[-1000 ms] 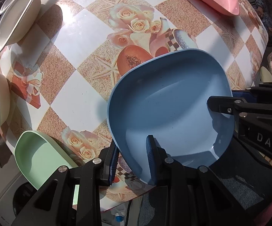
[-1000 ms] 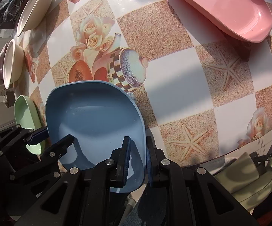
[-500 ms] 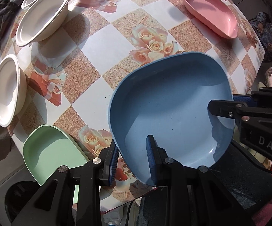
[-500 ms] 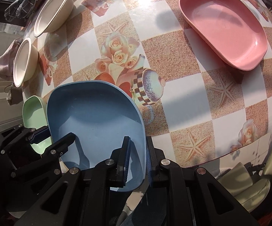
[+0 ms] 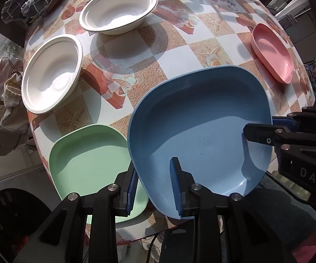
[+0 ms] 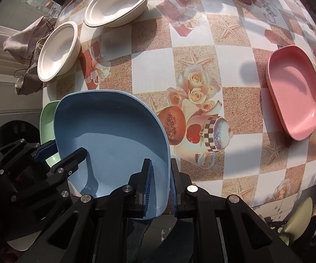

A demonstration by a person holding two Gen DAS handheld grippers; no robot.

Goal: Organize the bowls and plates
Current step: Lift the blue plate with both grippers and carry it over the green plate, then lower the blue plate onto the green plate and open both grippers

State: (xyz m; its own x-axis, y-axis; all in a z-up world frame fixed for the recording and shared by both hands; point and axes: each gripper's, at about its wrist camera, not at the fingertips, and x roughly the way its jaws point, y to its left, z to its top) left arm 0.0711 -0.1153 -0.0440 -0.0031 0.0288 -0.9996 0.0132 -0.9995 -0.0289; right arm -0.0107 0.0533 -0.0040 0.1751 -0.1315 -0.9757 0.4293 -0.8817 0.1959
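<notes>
Both grippers hold one blue plate [image 5: 198, 129] at the near edge of the table [image 5: 175, 43]. The left gripper [image 5: 153, 184] reaches forward from below, its jaws pinching the plate's near-left rim, one pad outside and one inside the well. The right gripper [image 6: 159, 186] grips the near-right rim the same way, jaws pressed onto the wall; in the left wrist view it enters from the right [image 5: 289, 140].

The blue plate is a rounded rectangle, hollow side up, tilted so that its far edge sits higher in view. Its long axis runs from near to far.

A green plate [image 5: 87, 153] lies just left of it, at the table's near-left edge, partly under the blue plate's left rim. Two white bowls [image 5: 51, 73] [image 5: 118, 8] stand farther left and far, a third rim behind them. A pink plate [image 6: 293, 89] rests well apart to the far right. Bare patterned tablecloth lies between the blue and pink plates. Crumpled cloths [image 5: 4, 100] hang off the left edge.
</notes>
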